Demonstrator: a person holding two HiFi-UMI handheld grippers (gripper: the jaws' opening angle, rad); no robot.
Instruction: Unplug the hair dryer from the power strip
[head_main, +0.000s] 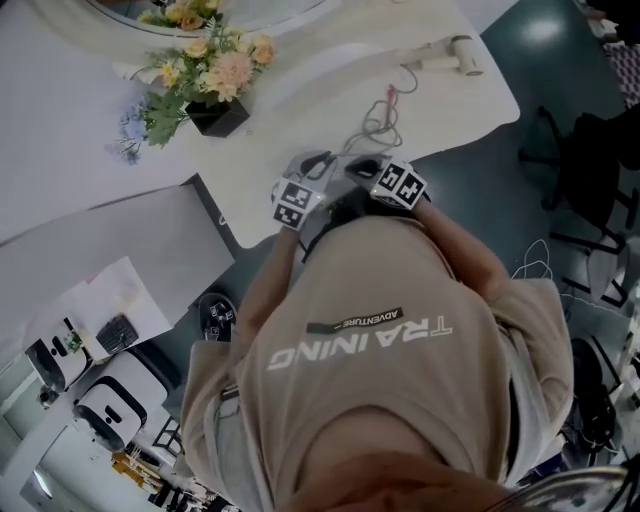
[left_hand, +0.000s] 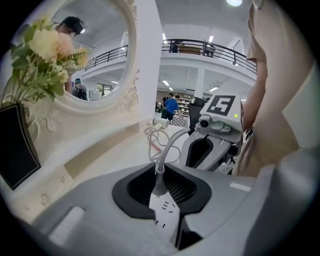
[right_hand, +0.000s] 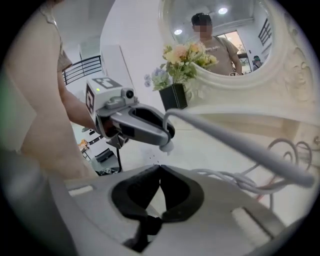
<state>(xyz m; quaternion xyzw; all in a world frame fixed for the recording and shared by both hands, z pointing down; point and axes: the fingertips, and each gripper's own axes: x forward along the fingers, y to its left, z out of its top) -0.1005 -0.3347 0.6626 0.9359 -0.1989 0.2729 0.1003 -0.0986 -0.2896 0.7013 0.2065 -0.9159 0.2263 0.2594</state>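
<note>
A white hair dryer (head_main: 455, 52) lies at the far right of the white dressing table (head_main: 320, 80); it also shows small in the distance (left_hand: 161, 121). Its grey cord (head_main: 378, 122) lies in loops between it and my grippers. My left gripper (left_hand: 160, 172) is shut on a white power strip (left_hand: 164, 212), whose slots show and whose cord (left_hand: 167, 147) rises from its far end. My right gripper (right_hand: 160, 169) is shut with its tips touching and nothing between them. The left gripper (right_hand: 162, 135) hangs in front of it. Both hover at the table's near edge, left gripper (head_main: 318, 163) beside right gripper (head_main: 362, 167).
A black vase of flowers (head_main: 205, 65) stands at the left of the table under a round mirror (right_hand: 235, 45). A grey cord (right_hand: 235, 142) crosses the right gripper view. Past the table edge are a dark floor and a black chair (head_main: 590, 170).
</note>
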